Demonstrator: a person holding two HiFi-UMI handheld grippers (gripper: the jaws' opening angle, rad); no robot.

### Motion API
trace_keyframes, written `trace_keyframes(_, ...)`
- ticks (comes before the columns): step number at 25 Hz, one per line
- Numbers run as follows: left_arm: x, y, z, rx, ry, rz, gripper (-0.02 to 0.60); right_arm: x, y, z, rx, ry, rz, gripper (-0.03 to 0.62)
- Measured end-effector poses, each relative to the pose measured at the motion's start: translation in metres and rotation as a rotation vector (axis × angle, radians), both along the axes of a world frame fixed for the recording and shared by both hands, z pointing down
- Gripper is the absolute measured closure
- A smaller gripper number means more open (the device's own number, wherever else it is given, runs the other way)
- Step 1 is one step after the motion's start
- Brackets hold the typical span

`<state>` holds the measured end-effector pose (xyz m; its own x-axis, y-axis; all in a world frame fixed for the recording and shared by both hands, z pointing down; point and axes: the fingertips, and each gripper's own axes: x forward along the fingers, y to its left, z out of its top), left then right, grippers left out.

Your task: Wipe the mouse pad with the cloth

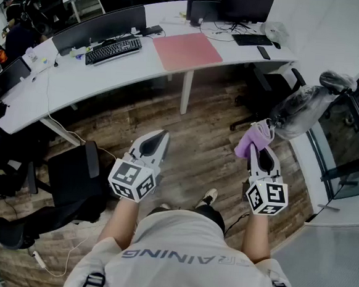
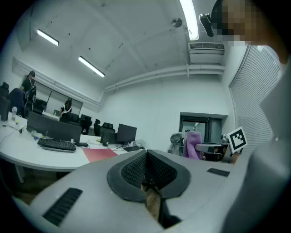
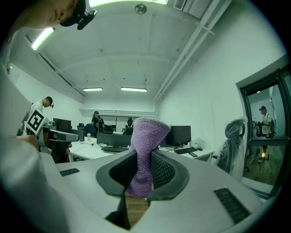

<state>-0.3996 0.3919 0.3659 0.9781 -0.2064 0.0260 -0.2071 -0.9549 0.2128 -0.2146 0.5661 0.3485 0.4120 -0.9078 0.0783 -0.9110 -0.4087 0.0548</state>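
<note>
A person holds a gripper in each hand above a wooden floor (image 1: pixel 202 132), well apart from a curved white desk (image 1: pixel 85 83). The right gripper (image 1: pixel 262 155) is clamped on a purple cloth (image 1: pixel 253 139), which stands up out of the jaws in a bunched fold. The left gripper (image 1: pixel 157 139) has its jaws pressed together with nothing between them. The pink mouse pad (image 1: pixel 187 50) lies flat on the desk at 12 o'clock from the person, far from both grippers. A black keyboard (image 1: pixel 112 49) sits near the pad at its 9 o'clock. A black office chair (image 1: pixel 71 178) stands at 9 o'clock of the left gripper, and a plastic-wrapped chair (image 1: pixel 300 109) at 1 o'clock of the right one
</note>
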Motion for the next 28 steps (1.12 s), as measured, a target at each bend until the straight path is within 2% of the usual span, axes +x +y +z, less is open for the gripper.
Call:
trace_keyframes(13, -0.010, -0.012, 0.007, -0.007, -0.019, 0.006, 0.551, -0.012, -0.016, 0.005, -0.007, 0.001, -0.003, 0.500)
trace_keyframes(18, -0.010, -0.012, 0.009, -0.011, -0.023, 0.019, 0.551, -0.011, -0.017, 0.015, 0.017, -0.077, -0.005, 0.499)
trace_keyframes(24, -0.007, -0.019, 0.019, -0.038, -0.033, 0.017, 0.551, -0.007, -0.020, 0.022, 0.013, -0.092, -0.003, 0.499)
trace_keyframes(28, 0.006, -0.025, 0.023, -0.052, -0.041, 0.001, 0.551, 0.009, -0.025, 0.029, -0.014, -0.110, -0.011, 0.499)
